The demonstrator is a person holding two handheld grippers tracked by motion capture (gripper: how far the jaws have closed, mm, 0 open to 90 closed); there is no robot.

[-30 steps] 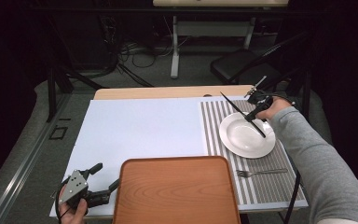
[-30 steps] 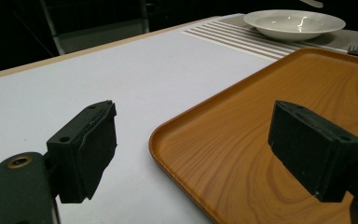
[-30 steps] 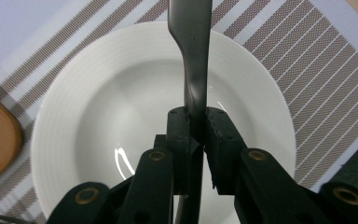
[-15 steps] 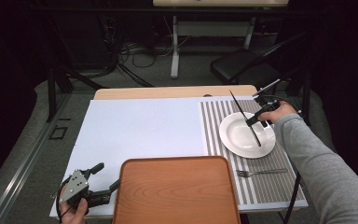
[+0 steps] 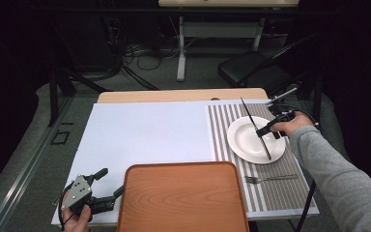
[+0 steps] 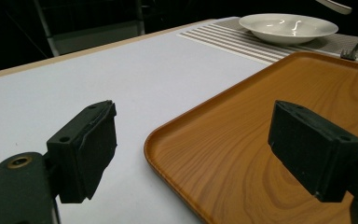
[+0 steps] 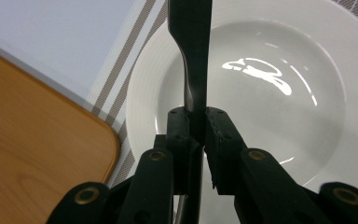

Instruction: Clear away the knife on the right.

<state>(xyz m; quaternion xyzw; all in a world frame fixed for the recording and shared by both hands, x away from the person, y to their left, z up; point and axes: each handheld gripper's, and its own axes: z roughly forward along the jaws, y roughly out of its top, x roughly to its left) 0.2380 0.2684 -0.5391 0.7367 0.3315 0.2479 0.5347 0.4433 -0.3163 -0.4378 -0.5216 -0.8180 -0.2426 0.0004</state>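
Now the knife (image 5: 256,128) swings upright over the plate (image 5: 239,140).
Right tongs (image 5: 262,131) clench the knife, ready for placing; left tongs (image 5: 107,184) rest released beside the tray (image 5: 183,203).

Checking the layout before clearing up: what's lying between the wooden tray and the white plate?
In the high view, only striped placemat lies between the tray and the plate.

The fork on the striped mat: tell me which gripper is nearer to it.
Right. The right gripper hangs over the white plate just beyond the fork, shut on a knife. The left gripper sits at the table's near left corner, with the wooden tray between.
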